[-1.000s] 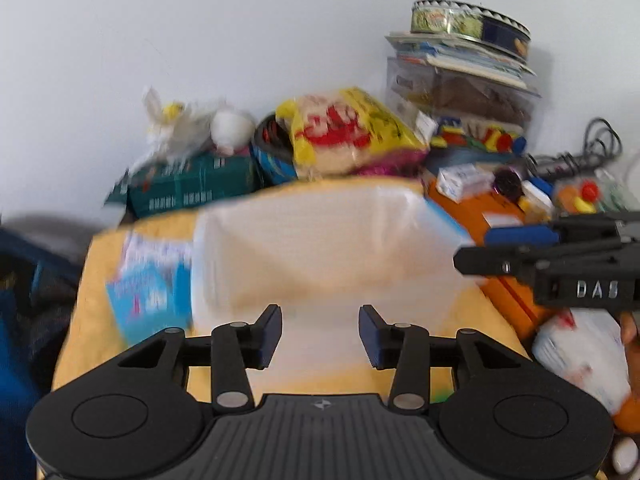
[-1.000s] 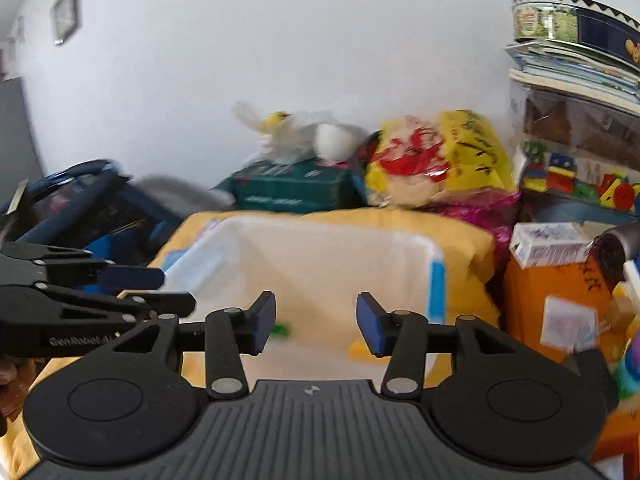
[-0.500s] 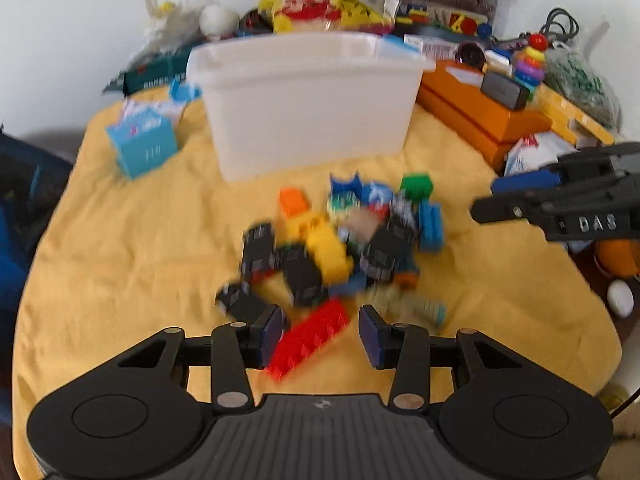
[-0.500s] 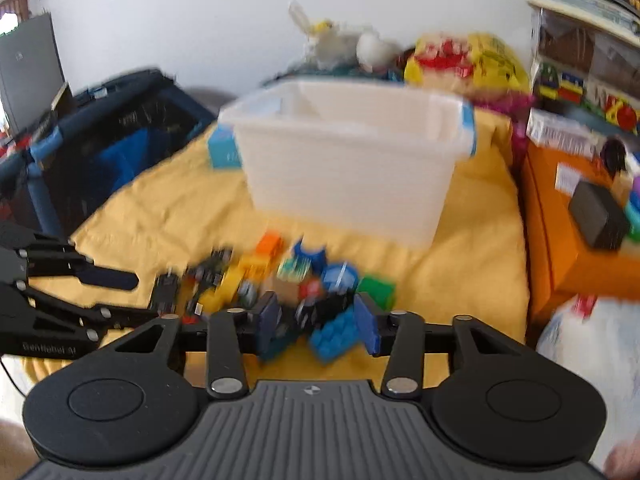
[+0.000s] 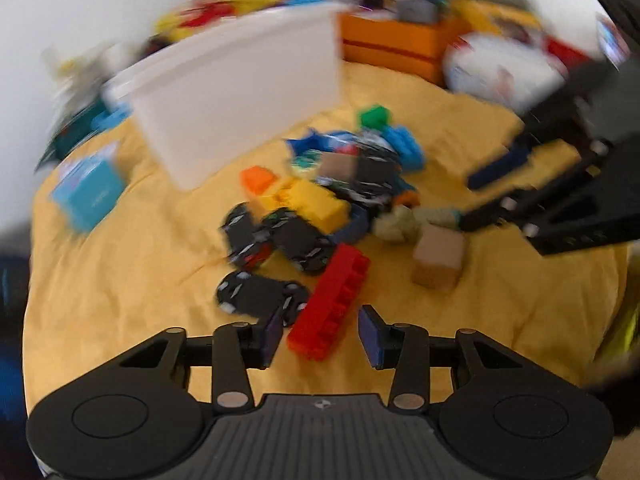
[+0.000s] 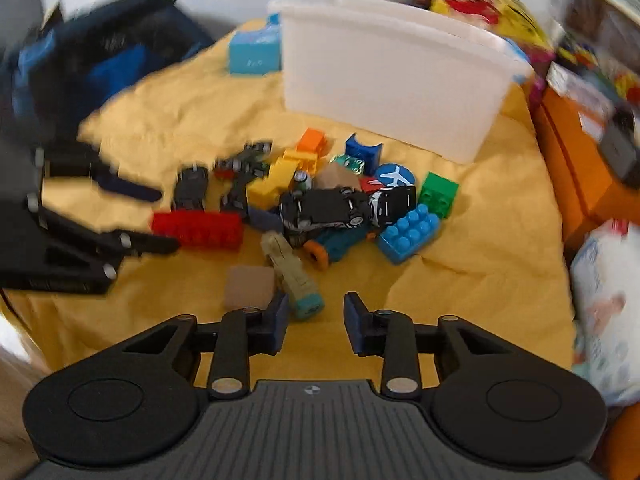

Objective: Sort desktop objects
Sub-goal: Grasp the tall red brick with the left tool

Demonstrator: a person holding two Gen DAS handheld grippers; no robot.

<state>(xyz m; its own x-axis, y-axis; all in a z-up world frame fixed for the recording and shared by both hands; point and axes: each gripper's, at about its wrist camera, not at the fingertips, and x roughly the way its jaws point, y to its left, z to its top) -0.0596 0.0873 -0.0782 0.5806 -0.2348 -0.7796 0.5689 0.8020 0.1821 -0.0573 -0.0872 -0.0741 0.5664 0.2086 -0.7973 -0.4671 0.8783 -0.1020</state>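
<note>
A heap of toys lies on the yellow cloth [image 5: 120,280]: a long red brick [image 5: 330,304], yellow bricks [image 5: 312,202], black toy cars [image 5: 260,292], a tan cube [image 5: 438,264], blue bricks and a green brick [image 5: 374,116]. A white bin [image 5: 240,96] stands behind the heap. My left gripper [image 5: 320,334] is open, with the red brick's near end between its fingers. My right gripper [image 6: 316,320] is open and empty, just above a tan-and-teal figure [image 6: 292,272] and the tan cube [image 6: 250,286]. The right wrist view also shows the red brick [image 6: 198,228], a black car [image 6: 324,208], a blue brick [image 6: 408,232] and the bin [image 6: 392,68].
A light blue box [image 5: 88,192] sits left of the bin. An orange box [image 5: 396,44] and a white bag [image 5: 500,68] stand at the right. A dark blue bag [image 6: 80,60] lies off the cloth's left edge. Both views are blurred.
Both grippers have tilted down from the wall and bin toward the toy heap and come closer. The left one now straddles the red brick's end. Both jaws stay open.
</note>
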